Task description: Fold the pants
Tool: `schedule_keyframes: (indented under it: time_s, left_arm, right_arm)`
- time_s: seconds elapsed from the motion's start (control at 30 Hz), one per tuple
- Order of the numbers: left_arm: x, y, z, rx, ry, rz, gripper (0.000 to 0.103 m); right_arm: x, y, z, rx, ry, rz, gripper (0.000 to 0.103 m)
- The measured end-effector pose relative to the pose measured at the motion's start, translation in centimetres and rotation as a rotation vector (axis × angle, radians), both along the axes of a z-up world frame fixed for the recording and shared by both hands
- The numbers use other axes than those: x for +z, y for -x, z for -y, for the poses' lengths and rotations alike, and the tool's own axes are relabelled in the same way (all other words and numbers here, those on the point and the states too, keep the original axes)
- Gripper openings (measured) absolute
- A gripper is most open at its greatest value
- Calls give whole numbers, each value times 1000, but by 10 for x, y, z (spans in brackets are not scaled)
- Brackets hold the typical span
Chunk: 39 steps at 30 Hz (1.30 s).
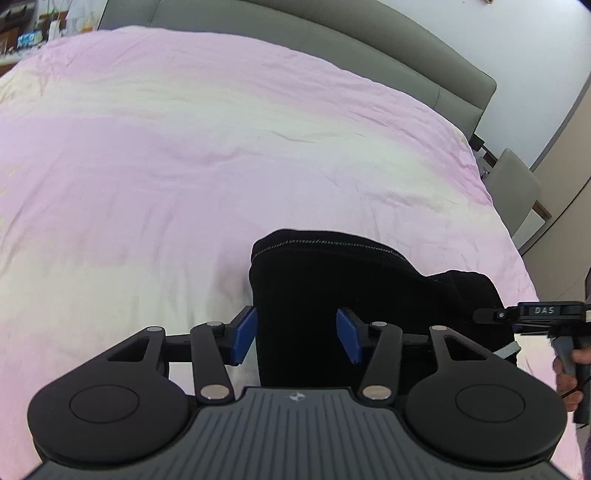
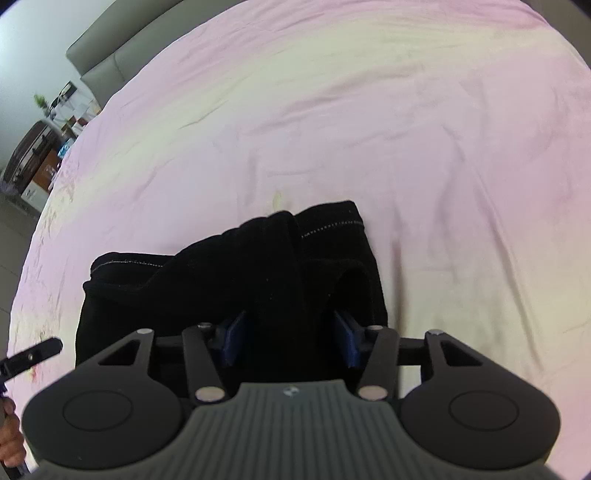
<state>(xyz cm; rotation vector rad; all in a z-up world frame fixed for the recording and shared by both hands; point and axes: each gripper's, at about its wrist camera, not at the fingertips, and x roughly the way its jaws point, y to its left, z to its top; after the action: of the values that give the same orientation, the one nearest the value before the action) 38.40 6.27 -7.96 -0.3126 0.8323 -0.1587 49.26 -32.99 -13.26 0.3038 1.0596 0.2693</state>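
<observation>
Black pants (image 1: 332,273) lie folded in a thick bundle on the pink bed cover, with pale stitching along the hems. In the left wrist view my left gripper (image 1: 297,334) straddles the bundle's left part: its blue pads (image 1: 245,334) stand apart, dark cloth lies between them and the left pad sits at the cloth's edge. My right gripper (image 2: 290,339) is low over the pants (image 2: 221,280), pads apart and half sunk in the fabric around a raised fold. The right gripper (image 1: 532,314) also shows at the right edge, held by a hand (image 1: 569,380).
The pink and cream bed cover (image 1: 184,166) stretches far ahead of both grippers. A grey headboard (image 1: 332,33) runs along the far side. A grey chair (image 1: 517,184) stands beside the bed, and a dark cabinet (image 2: 33,162) with clutter stands off its other side.
</observation>
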Motion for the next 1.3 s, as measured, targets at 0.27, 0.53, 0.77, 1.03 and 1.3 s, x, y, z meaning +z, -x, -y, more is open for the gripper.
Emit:
schedule_keyframes:
  time_s: [0.27,0.53,0.77,1.03,1.3]
  left_arm:
    - [-3,-35,18,-36,-44,-1,39]
    - [-56,-80,23,1,-34,-118,31]
    - [-54,-85,21,4,-52,-154,30]
    - [10,-12,35,-61,-182,-29,30]
    - [24,69,46,-134,-237,-27,49]
  right_arm:
    - [46,4,-33,176,154,160,19]
    - [-19,-29,-28,142,257,89,8]
    - [-27,-40,-29,117,249,71,8]
    - [29,17,-28,150,286,166,32]
    - [37,91,-15,195,312,183,32]
